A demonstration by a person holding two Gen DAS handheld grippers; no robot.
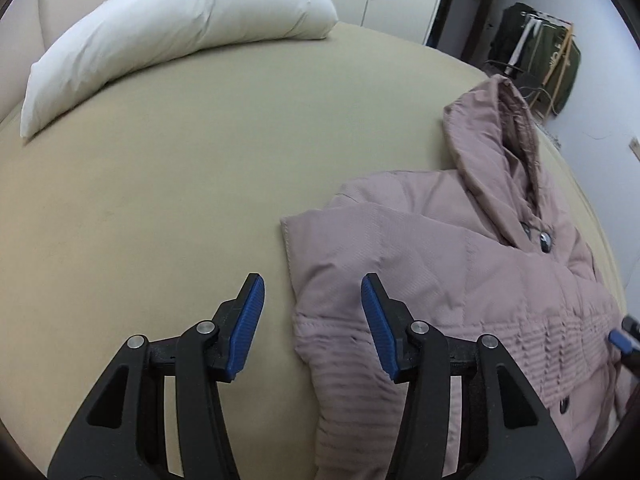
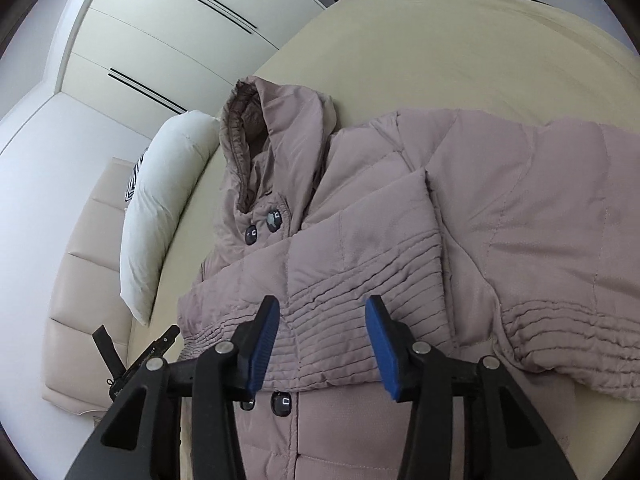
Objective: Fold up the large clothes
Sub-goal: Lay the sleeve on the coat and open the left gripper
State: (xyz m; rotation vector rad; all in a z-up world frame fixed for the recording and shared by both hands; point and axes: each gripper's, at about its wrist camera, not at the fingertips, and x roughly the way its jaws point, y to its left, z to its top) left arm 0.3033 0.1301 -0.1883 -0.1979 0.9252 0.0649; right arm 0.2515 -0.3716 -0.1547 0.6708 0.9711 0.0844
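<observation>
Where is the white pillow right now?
The white pillow lies at the head of the bed, against the padded headboard: upper left in the left wrist view, left of the pink jacket's hood in the right wrist view.

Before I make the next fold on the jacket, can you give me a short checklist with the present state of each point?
1. Left hand-held gripper open and empty: ok.
2. Right hand-held gripper open and empty: ok.
3. One sleeve already folded across the jacket front: ok.
4. Other sleeve folded in: not ok; it is spread out to the side.
5. Hood flat: not ok; it is bunched up.
6. Free bed surface beside the jacket, pillow apart from it: ok.
</observation>
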